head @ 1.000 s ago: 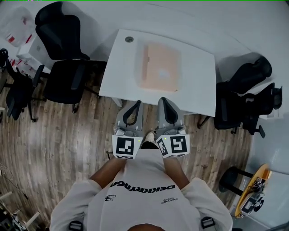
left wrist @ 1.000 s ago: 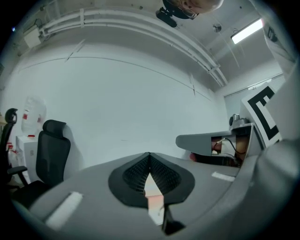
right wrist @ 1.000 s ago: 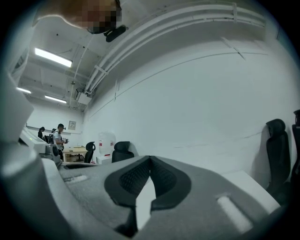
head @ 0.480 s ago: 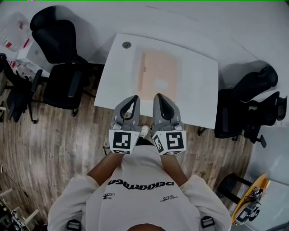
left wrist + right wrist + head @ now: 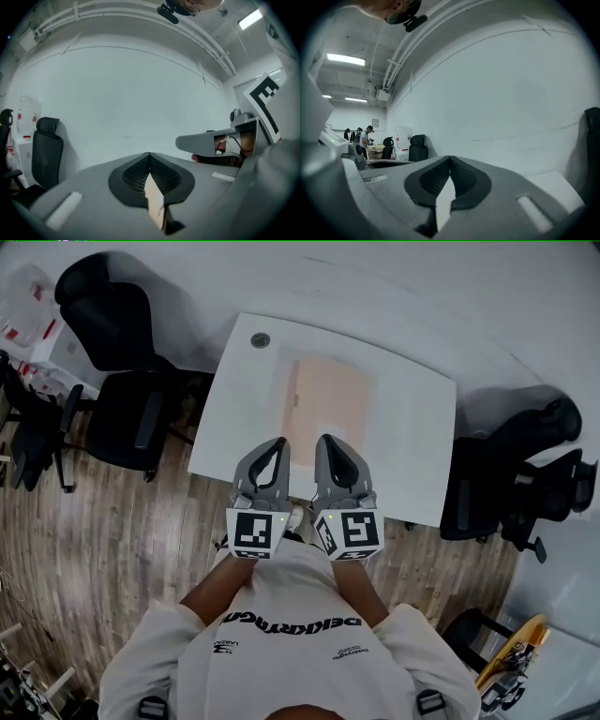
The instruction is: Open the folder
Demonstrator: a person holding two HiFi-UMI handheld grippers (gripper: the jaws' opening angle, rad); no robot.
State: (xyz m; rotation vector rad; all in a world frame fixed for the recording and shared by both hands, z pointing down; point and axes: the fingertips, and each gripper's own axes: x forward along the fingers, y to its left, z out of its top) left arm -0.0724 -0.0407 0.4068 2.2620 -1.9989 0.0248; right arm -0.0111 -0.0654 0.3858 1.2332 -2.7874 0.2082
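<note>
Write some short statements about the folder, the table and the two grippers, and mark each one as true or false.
1. The folder lies flat and closed on the white table. True.
2. The left gripper grips the folder's edge. False: its jaws are together with nothing between them.
3. The right gripper has its jaws wide apart. False: they are shut, and it holds nothing.
4. Black office chairs stand on both sides of the table, the left chair and the right chair. True.
5. A mug stands on the folder. False: nothing stands on it.
</note>
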